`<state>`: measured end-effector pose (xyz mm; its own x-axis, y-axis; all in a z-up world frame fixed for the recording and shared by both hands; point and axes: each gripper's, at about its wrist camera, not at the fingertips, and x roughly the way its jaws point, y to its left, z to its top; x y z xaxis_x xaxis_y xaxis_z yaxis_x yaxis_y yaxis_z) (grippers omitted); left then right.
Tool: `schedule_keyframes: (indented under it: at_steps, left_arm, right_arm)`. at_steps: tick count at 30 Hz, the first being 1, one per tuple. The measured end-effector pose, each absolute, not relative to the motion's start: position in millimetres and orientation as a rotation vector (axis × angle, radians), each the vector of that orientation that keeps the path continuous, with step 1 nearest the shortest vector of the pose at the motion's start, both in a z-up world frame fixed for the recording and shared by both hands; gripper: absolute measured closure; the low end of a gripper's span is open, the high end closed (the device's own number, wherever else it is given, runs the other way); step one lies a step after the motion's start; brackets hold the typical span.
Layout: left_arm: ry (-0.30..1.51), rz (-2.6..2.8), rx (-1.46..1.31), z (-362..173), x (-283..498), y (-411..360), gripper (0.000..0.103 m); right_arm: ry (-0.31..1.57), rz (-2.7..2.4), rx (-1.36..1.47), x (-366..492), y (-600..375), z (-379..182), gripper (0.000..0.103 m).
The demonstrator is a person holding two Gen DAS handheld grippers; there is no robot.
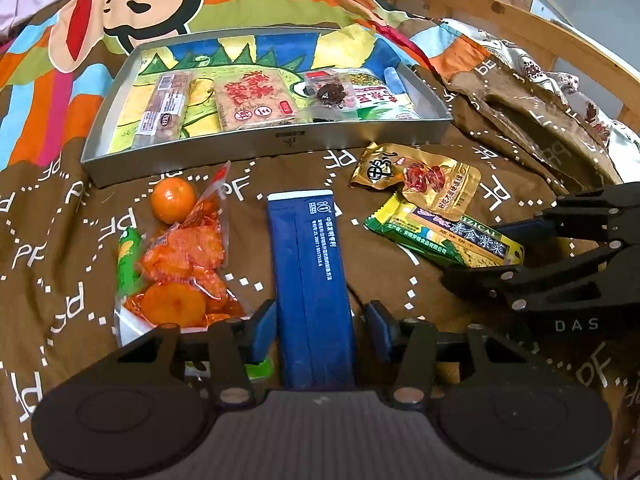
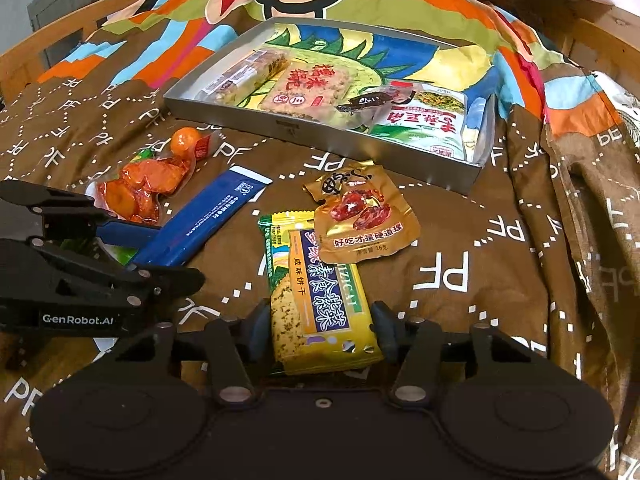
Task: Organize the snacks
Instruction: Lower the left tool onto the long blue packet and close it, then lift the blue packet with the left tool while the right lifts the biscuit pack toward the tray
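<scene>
The brown bedspread printed with white dotted lines and letters (image 1: 400,280) covers the bed and carries everything; ahead of both tools it turns into bright stripes with a cartoon face. Straight ahead of the left tool (image 1: 320,328), well beyond its tips, lies the shallow grey metal tray with a painted floor (image 1: 260,142), holding several flat snack packets side by side. The long dark blue packet with white print (image 1: 310,280) runs lengthwise between the left tool's fingers; the left blue pad touches its edge, while a sliver of bedspread shows between the packet and the right pad, so the fingers are spread and not quite pinching. Just left of that tool sits the clear bag of orange snack pieces (image 1: 184,268), with a green-wrapped stick (image 1: 127,258) along its far side and a small round orange fruit (image 1: 173,199) just beyond it. The right tool (image 2: 320,332) has its fingers pressed against both edges of the yellow and green cracker packet with a purple label (image 2: 320,292), pinching its near end. Just ahead of that tool, overlapping the cracker packet's far corner, lies the small gold foil pouch picturing red meat (image 2: 362,216).
</scene>
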<state>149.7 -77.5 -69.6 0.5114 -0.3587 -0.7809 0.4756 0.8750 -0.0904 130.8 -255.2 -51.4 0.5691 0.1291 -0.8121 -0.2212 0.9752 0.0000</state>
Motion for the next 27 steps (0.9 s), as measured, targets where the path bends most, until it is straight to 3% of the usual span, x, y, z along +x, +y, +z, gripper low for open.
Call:
schedule_keyframes:
  at_steps: [4, 9, 12, 22, 27]
  left_arm:
    - [0.905, -0.497, 0.133, -70, 150, -78, 0.048]
    - [0.912, -0.481, 0.133, -69, 151, -77, 0.060]
    - [0.924, -0.471, 0.105, -67, 153, -74, 0.063]
    - [0.915, -0.423, 0.048, -56, 147, -67, 0.067]
    - [0.882, -0.395, 0.025, -44, 145, -60, 0.067]
  right_arm:
    - [0.944, 0.209, -0.104, 131, -254, -53, 0.044]
    - [0.944, 0.203, -0.129, 130, -246, -56, 0.042]
    - [0.932, 0.209, -0.138, 128, -241, -54, 0.051]
    - [0.883, 0.241, -0.103, 120, -233, -46, 0.052]
    - [0.768, 0.237, -0.203, 108, -221, -34, 0.052]
